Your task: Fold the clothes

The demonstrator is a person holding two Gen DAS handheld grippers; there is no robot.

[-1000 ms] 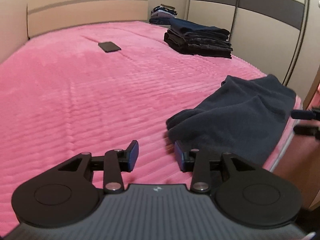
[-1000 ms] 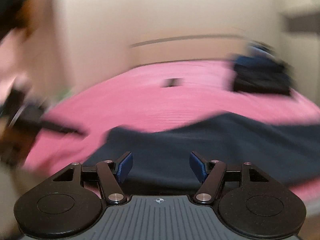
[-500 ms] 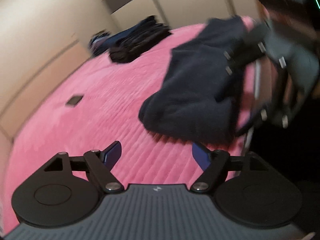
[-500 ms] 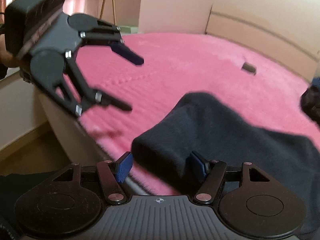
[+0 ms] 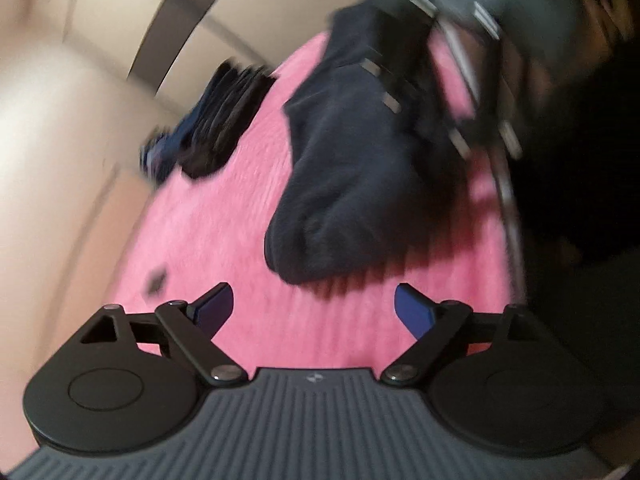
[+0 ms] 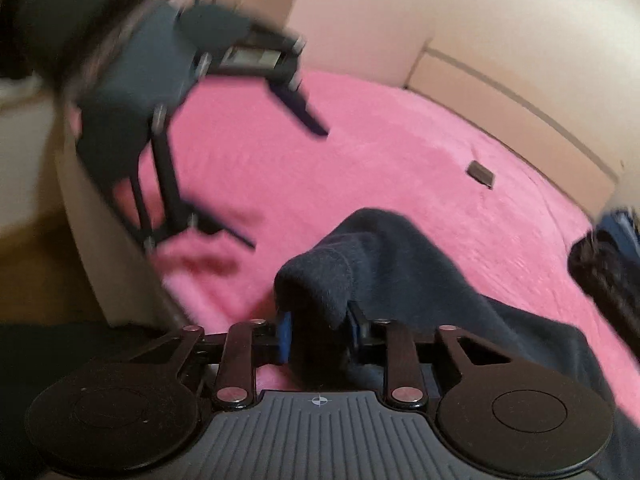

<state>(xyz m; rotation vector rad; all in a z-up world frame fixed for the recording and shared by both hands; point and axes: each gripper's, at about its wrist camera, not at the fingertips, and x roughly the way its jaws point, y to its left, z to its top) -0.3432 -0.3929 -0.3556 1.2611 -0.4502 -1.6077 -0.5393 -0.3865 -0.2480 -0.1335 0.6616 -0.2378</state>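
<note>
The bed [image 6: 400, 152], covered in a ribbed pink blanket, fills most of both views, with a pale headboard along its far edge and wardrobe doors [image 5: 192, 28] beyond one side.

The dark navy garment [image 6: 420, 280] lies at the near edge of the bed, toward the corner by the wardrobe side, bunched and partly draped over the mattress rim. Seen from the left wrist camera, the same garment is a rumpled mound close to the bed's edge, and much of that view is blurred.

A stack of folded dark clothes [image 5: 224, 120] sits at the far corner of the bed, near the headboard and wardrobe, well apart from the loose garment.

The left tool [image 5: 314, 306] hangs over bare pink blanket just short of the garment, its blue-padded fingers spread wide and holding nothing. In the right wrist view it shows as a blurred black frame above the bed's near edge.

The right tool [image 6: 318, 338] is pressed together on a raised fold at the end of the garment, the cloth humped up between the pads and spilling over them. In the left wrist view it appears, blurred, at the garment's far end.

A small dark flat object [image 6: 482, 173] lies alone on the blanket toward the headboard.
</note>
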